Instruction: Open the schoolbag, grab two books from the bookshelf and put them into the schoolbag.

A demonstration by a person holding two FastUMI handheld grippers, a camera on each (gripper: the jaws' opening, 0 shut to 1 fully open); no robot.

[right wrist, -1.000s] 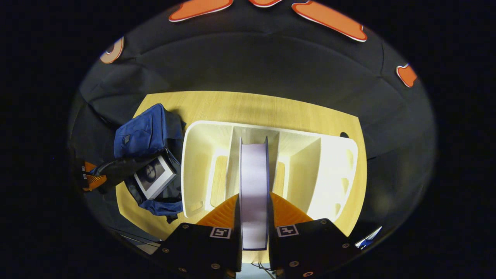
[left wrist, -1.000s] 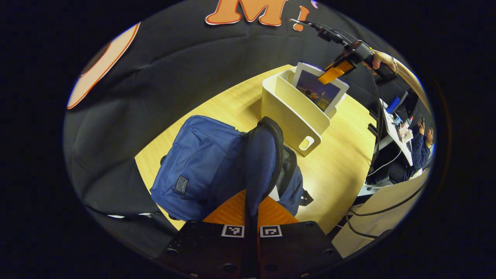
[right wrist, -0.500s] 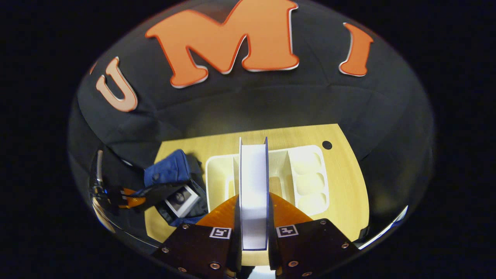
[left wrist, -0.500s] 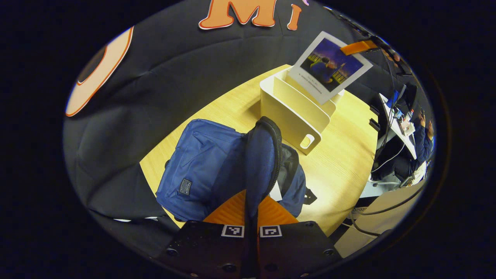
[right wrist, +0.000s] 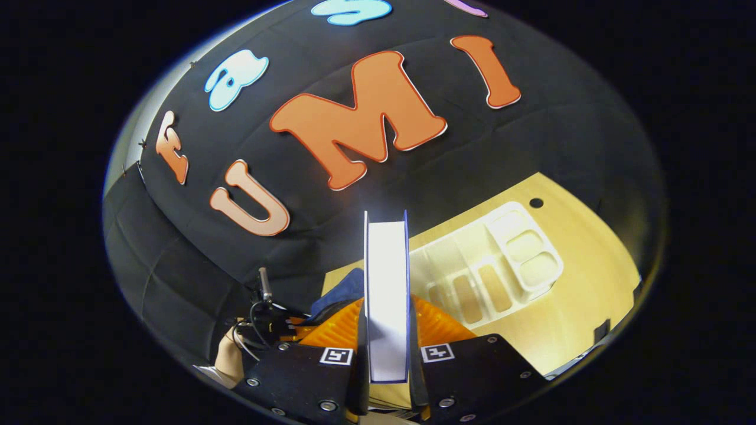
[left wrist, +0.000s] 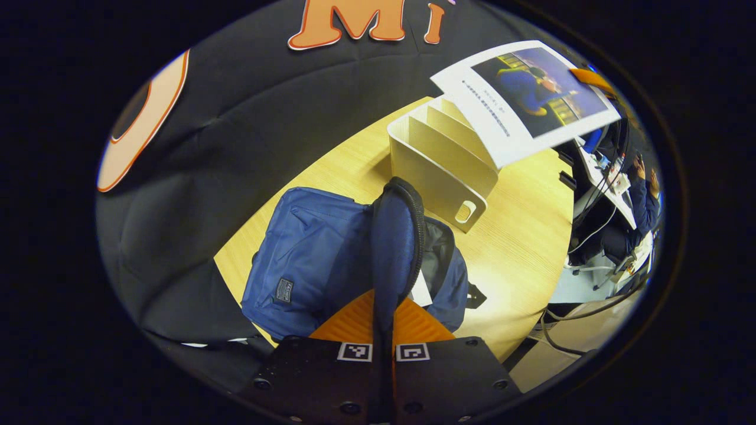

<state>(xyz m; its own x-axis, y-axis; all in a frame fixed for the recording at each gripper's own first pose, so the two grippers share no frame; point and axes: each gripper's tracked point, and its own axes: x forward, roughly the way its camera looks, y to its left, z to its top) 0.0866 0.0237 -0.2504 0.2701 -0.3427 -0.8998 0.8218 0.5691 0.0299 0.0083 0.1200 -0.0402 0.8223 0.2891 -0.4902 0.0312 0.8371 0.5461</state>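
Left gripper (left wrist: 383,321), left gripper view: both fingers pinch the raised flap (left wrist: 394,248) of the blue schoolbag (left wrist: 313,254), holding the main compartment open; fingertips are largely covered by the flap fabric, so exact contact pts are hard to make out. Inside the opening, a white corner of a book (left wrist: 420,291) shows, the rest hidden by the bag wall and flap. The schoolbag lies on the wooden table (left wrist: 520,236), near the cream bookshelf (left wrist: 440,162), whose far dividers are partly blocked by a second book (left wrist: 525,97) held in the air above it, tilted, cover w/ a photo facing the camera. The right gripper (left wrist: 590,77) grips this book at its upper right corner; just one finger edge is visible, the rest cut off at the view's rim. Right gripper view: the right gripper (right wrist: 387,330) is closed on the second book (right wrist: 387,295), both fingers pressing its covers, page edge facing the camera and standing upright in the centre of view. The book hides the table area straight ahead. To its right lies the bookshelf (right wrist: 502,260) seen from above, compartments open, on the table (right wrist: 585,295). To its left, a sliver of the schoolbag (right wrist: 345,289) and part of the left gripper (right wrist: 277,324) w/ cables show, mostly hidden behind the right gripper's body. Background at right in left gripper view: a seated person (left wrist: 641,206) at a desk, small and distorted.
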